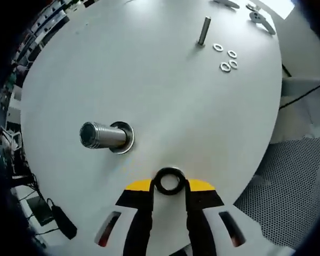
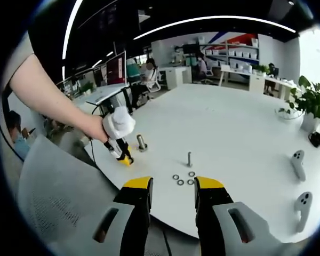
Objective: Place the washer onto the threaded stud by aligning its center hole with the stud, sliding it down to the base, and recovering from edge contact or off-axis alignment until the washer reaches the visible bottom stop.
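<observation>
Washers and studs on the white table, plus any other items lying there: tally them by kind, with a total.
Washers: 5, one in the left gripper, four loose
Studs: 2, thick and thin
White controllers: 2
Total: 9

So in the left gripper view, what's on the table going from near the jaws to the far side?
Dark washer held between the jaws, then the large threaded stud, then the thin stud with four loose washers beside it.
</observation>
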`<action>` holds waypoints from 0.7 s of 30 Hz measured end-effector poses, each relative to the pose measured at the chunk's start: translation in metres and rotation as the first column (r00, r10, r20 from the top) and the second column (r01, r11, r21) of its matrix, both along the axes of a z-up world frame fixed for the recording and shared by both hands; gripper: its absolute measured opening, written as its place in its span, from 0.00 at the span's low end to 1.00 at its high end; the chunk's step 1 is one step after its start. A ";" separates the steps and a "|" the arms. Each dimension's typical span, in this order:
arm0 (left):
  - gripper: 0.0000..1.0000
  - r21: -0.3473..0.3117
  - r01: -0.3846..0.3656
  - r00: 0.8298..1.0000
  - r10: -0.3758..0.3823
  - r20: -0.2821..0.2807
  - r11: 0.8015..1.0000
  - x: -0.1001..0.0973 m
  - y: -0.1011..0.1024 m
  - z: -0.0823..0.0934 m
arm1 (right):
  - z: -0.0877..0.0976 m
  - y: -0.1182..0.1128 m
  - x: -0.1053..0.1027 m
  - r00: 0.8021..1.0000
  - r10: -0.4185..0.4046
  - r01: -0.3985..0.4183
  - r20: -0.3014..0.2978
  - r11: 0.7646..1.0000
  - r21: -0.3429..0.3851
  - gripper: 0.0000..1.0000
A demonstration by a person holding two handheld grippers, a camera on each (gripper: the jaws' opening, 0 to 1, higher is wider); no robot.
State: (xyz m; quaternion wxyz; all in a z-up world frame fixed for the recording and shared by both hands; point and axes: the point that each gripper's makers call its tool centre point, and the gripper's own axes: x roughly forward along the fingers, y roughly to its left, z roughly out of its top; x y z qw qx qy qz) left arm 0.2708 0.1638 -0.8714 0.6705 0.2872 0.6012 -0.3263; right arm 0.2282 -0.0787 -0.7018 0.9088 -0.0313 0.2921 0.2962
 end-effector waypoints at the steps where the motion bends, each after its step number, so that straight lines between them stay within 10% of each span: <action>1: 0.22 0.000 0.008 1.000 -0.008 0.001 1.000 0.001 0.000 0.000 | 0.000 0.000 0.000 1.000 0.002 -0.002 -0.001 1.000 0.000 0.33; 21: 0.26 0.011 -0.059 0.998 0.059 0.015 0.998 0.004 -0.001 -0.007 | 0.002 0.004 -0.002 1.000 0.015 -0.015 0.003 1.000 0.014 0.33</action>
